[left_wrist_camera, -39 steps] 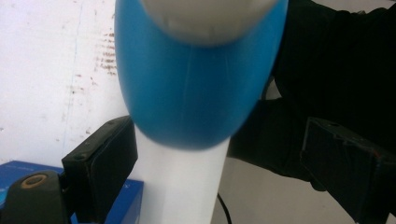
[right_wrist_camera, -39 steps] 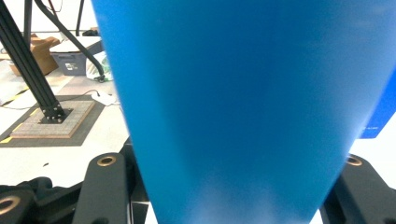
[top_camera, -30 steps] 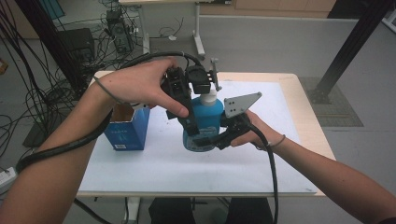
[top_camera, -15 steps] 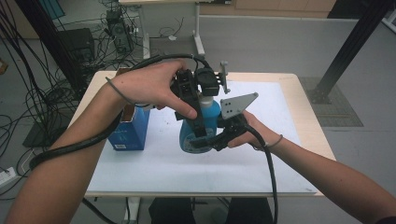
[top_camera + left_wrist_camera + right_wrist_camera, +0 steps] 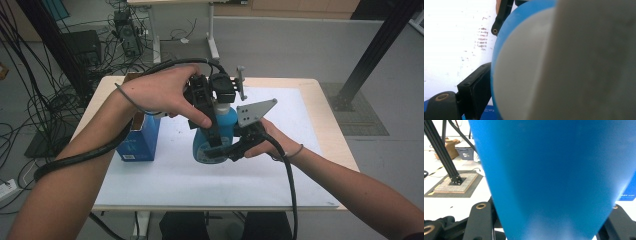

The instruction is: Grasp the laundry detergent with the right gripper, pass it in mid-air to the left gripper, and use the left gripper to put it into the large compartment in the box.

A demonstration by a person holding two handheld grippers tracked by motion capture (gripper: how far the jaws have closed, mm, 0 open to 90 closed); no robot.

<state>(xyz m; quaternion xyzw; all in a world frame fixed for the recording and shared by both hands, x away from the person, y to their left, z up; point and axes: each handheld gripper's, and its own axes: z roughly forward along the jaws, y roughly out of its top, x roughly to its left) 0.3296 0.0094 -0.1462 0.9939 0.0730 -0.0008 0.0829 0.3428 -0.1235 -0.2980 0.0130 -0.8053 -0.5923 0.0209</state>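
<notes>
Bottle (image 5: 212,137), rigid and likely slippery: right gripper (image 5: 227,150) clamps its body, left gripper (image 5: 215,107) grips its white neck.

A blue bottle (image 5: 506,32) looms close and blurred, its pale white top (image 5: 579,70) against the lens — the left gripper (image 5: 461,100) shows one black jaw touching the bottle's side, over a white table sheet (image 5: 451,37)
</notes>
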